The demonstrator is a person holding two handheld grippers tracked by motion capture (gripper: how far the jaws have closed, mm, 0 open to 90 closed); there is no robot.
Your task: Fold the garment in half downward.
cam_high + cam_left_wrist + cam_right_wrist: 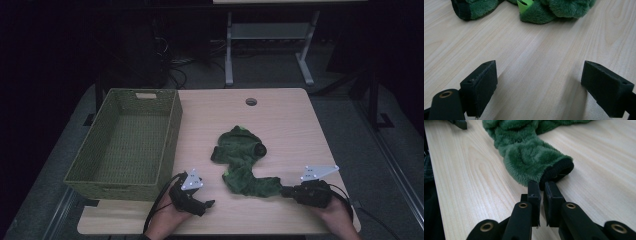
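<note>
A fuzzy green garment [240,160] lies crumpled in the middle of the wooden table, one sleeve stretched toward the front right. My right gripper [284,191] sits at the end of that sleeve. In the right gripper view its jaws [541,186] stand almost together, pinching the lower edge of the black cuff [559,171]. My left gripper [206,204] rests near the front edge, left of the garment. Its jaws [546,85] are wide open over bare wood, with the green garment [554,10] some way ahead of them.
A woven green basket [170,135] stands on the left part of the table, with nothing in it. A round cable hole [251,101] sits near the far edge. Beyond the table are a dark floor and a metal desk frame [229,55].
</note>
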